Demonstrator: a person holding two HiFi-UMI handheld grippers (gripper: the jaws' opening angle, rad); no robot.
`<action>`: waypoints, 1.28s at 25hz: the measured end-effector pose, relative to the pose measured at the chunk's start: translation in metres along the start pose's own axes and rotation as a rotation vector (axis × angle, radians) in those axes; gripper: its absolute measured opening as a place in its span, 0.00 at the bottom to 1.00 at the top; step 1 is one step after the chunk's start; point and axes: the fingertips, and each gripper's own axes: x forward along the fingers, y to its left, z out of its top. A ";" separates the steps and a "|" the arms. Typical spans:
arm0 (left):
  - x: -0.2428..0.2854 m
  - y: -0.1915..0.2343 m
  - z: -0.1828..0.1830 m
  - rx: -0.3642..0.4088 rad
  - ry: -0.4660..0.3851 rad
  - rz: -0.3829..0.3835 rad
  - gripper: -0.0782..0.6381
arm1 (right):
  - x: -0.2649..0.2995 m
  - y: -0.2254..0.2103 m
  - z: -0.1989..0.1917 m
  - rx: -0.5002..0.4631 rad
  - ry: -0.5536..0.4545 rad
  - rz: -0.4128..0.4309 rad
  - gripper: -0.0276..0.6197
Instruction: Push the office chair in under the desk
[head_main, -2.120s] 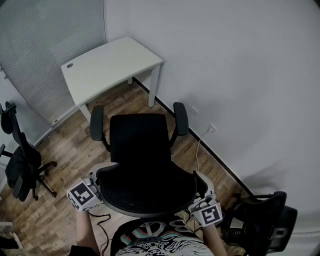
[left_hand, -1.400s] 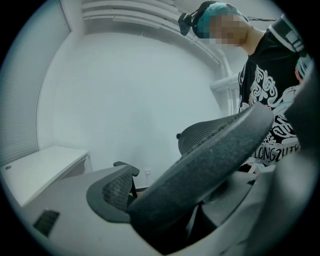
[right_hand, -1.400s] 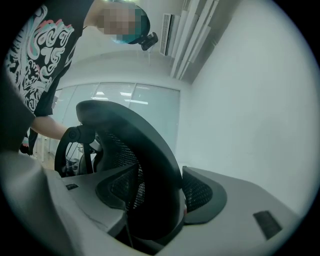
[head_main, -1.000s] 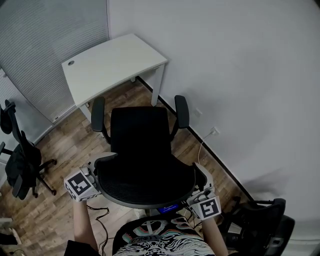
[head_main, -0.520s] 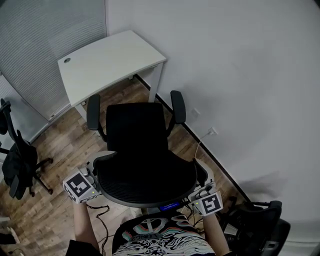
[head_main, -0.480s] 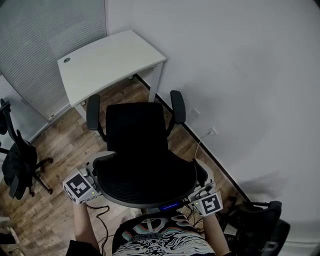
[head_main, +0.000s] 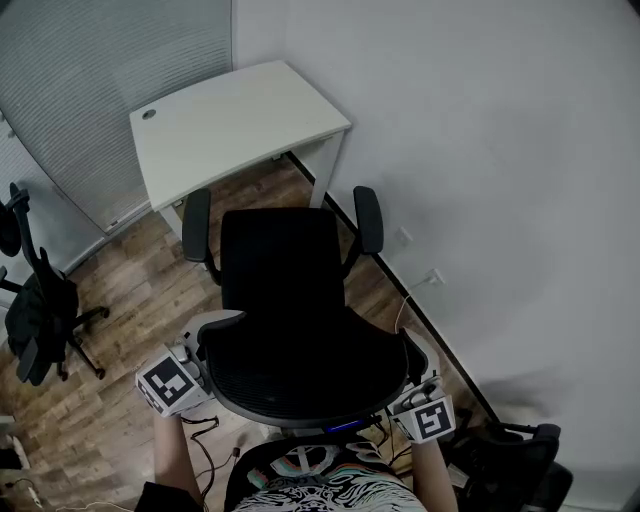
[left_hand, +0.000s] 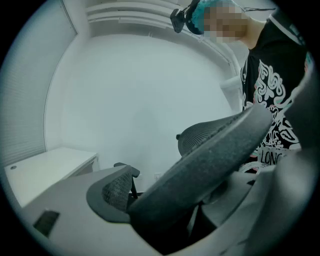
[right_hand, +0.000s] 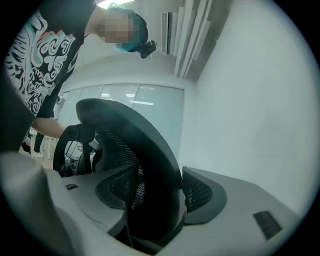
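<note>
Head view: the left claw (head_main: 197, 358) and right claw (head_main: 418, 385) each clamp the top rim of the mesh backrest (head_main: 300, 375) of the black office chair (head_main: 283, 280), jaws spread wide around it at opposite ends. The chair's seat faces the white tabletop (head_main: 235, 115), just beyond the chair's front, its armrests (head_main: 367, 218) not yet beneath. A white wall (head_main: 480, 170) runs along the chair's right.

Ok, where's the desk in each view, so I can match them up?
Head view: desk at the top, left of centre, beyond the chair.
Left gripper view: desk at the lower left edge, white top showing.
Right gripper view: not in it.
Shared landmark: the chair backrest, seen in all three.
</note>
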 end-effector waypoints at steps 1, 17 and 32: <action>0.001 0.000 0.001 0.000 -0.001 0.003 0.63 | 0.000 -0.002 0.000 -0.001 0.000 0.003 0.48; 0.027 0.006 0.009 -0.033 -0.016 0.068 0.63 | 0.012 -0.037 -0.007 -0.024 -0.015 0.068 0.48; 0.068 0.039 0.018 -0.036 -0.033 0.183 0.63 | 0.054 -0.094 -0.030 -0.039 -0.003 0.192 0.48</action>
